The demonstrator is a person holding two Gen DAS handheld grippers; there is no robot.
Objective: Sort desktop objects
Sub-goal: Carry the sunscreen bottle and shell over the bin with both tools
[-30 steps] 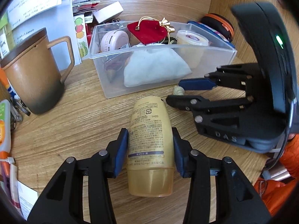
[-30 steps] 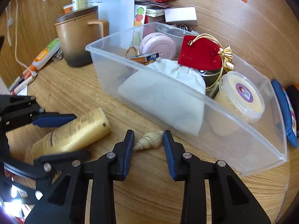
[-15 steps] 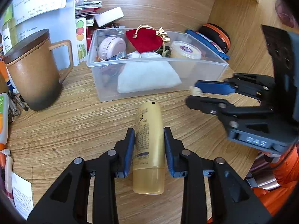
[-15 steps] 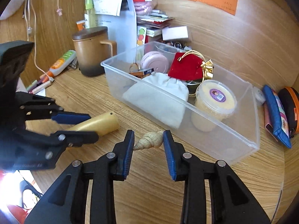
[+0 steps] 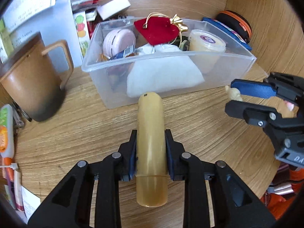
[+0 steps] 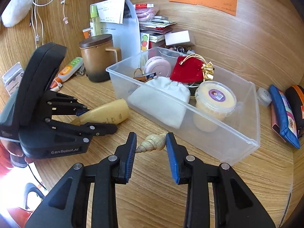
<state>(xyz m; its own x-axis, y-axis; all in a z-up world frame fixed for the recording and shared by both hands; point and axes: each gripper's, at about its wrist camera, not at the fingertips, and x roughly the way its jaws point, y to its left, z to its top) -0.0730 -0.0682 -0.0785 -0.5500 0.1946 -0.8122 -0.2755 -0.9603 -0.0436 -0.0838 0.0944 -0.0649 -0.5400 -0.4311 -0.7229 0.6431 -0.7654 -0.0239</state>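
Observation:
My left gripper (image 5: 150, 152) is shut on a tan lotion tube (image 5: 150, 144) and holds it above the wooden desk, its tip pointing at the clear plastic bin (image 5: 190, 57). My right gripper (image 6: 151, 148) is shut on a small spiral seashell (image 6: 153, 142) and holds it just in front of the bin (image 6: 228, 146). The bin holds a white cloth pouch (image 6: 161, 102), a red velvet bag (image 6: 188, 70), a pink round case (image 6: 157, 68) and a cream jar (image 6: 214, 98). The tube (image 6: 106, 114) and left gripper (image 6: 95, 119) show at the left of the right wrist view.
A brown lidded mug (image 5: 32, 79) stands left of the bin. Papers, a white box (image 6: 178, 38) and a spray bottle (image 6: 94, 20) stand behind. A glue tube (image 6: 70, 68) lies far left. A blue pouch (image 6: 283, 112) and an orange-trimmed case (image 5: 235, 24) lie right of the bin.
Both grippers have risen off the desk with their objects. The left gripper closed on the tube and turned it on its side; the shell stays pinched in the right gripper.

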